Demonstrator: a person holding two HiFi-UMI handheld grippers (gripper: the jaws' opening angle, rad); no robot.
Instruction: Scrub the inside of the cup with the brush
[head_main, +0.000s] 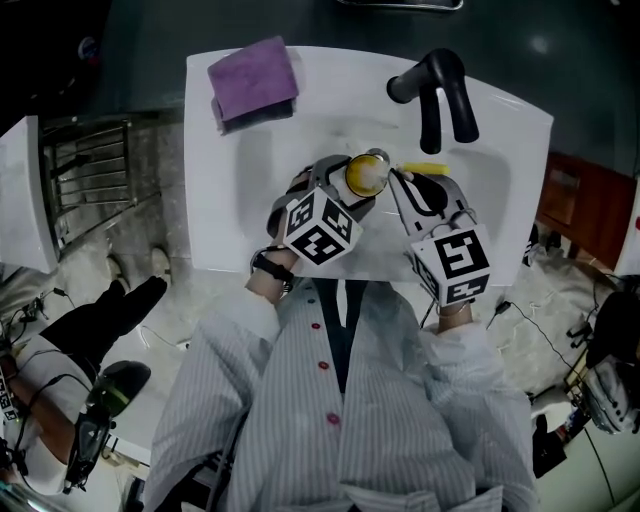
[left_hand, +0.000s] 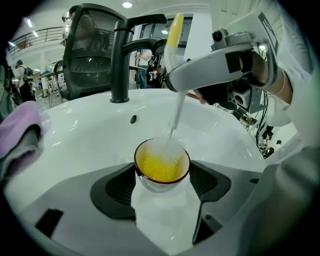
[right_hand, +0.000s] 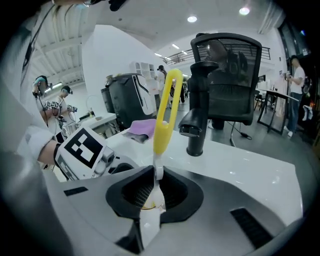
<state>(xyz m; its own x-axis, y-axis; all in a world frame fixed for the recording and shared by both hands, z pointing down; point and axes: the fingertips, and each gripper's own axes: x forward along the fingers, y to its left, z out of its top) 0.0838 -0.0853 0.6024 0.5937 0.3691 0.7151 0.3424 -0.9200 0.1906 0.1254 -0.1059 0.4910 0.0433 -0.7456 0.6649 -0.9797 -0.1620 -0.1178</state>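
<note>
1. The left hand-held gripper (left_hand: 162, 182) is closed on the cup (left_hand: 162, 167). One dark pad presses each side of the cup's white wall, and nothing else sits between the jaws.
2. The cup is held above the bowl of the white sink (head_main: 230, 200), clear of its surface. Its mouth faces up, toward the left gripper's camera. It has a dark rim and is yellow inside.
3. The right hand-held gripper (right_hand: 155, 192) is closed to a narrow gap on the brush (right_hand: 165, 115), pinching its thin white stem just below the yellow looped handle.
4. Brush axis: it stands steeply, near upright in both gripper views. The yellow handle end is up and the bristle end points down.
5. The bristle end is inside the cup, below the rim, and shows as a pale blur against the far inner wall. I cannot tell whether it touches the bottom.
6. In the head view the two grippers sit side by side over the near half of the sink. The yellow handle shows just right of the cup.
7. A black tap (head_main: 440, 90) stands on the sink's far edge, its spout well apart from the cup.
8. A purple cloth (head_main: 253, 80) lies on the sink's far left corner.
</note>
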